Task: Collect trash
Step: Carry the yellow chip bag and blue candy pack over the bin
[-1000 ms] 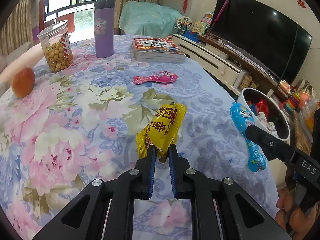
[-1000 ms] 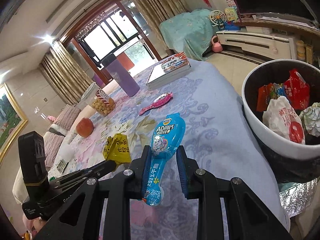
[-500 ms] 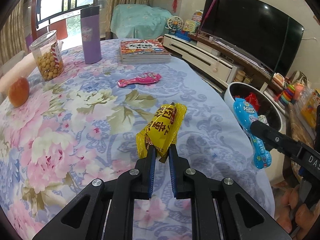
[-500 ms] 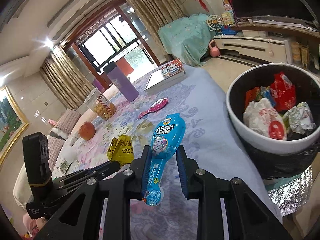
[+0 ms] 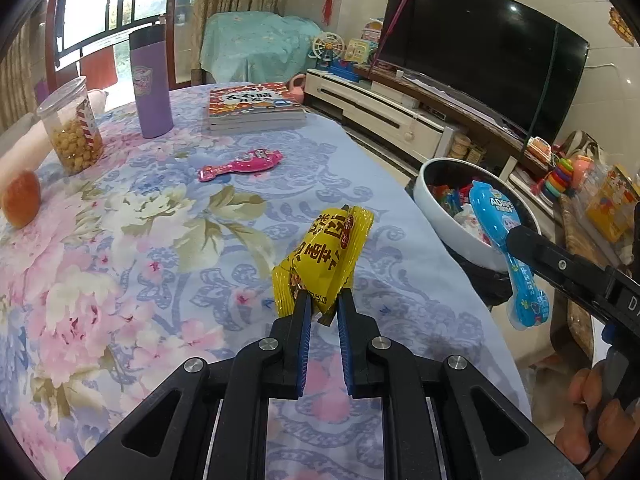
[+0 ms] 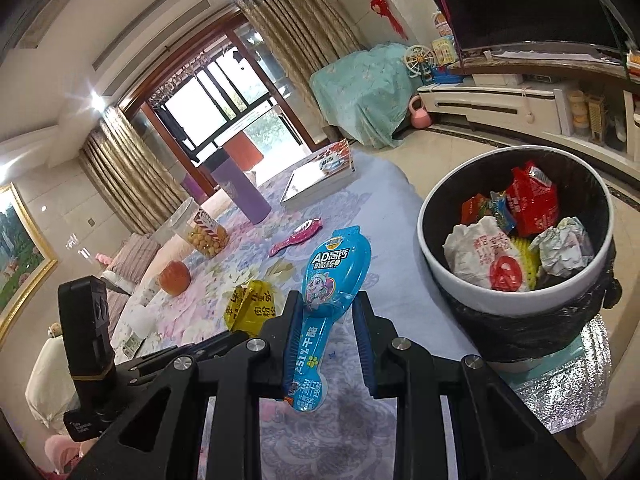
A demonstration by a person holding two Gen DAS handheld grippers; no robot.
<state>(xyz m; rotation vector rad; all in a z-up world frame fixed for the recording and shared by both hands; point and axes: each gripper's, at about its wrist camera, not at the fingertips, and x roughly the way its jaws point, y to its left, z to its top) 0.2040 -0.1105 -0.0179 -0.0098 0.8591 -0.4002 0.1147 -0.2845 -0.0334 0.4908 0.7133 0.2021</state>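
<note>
Yellow crinkly snack wrapper [image 5: 324,256] is up off the table, pinched at its lower end between the jaws of the left gripper [image 5: 323,300], clamped tight on it. Beside it, the blue spoon-shaped plastic snack packet [image 6: 324,300] sits clasped by its narrow neck in the right gripper [image 6: 326,312], jaws closed on it, held above the floral blue-and-pink tablecloth [image 5: 120,240] near the table edge. Just off that edge stands the round white bin with a black liner [image 6: 472,300], already holding crumpled wrappers. Farther back on the table lie a pink spoon-shaped packet [image 5: 240,164], a stack of books [image 5: 252,108], a purple tumbler [image 5: 150,88].
</note>
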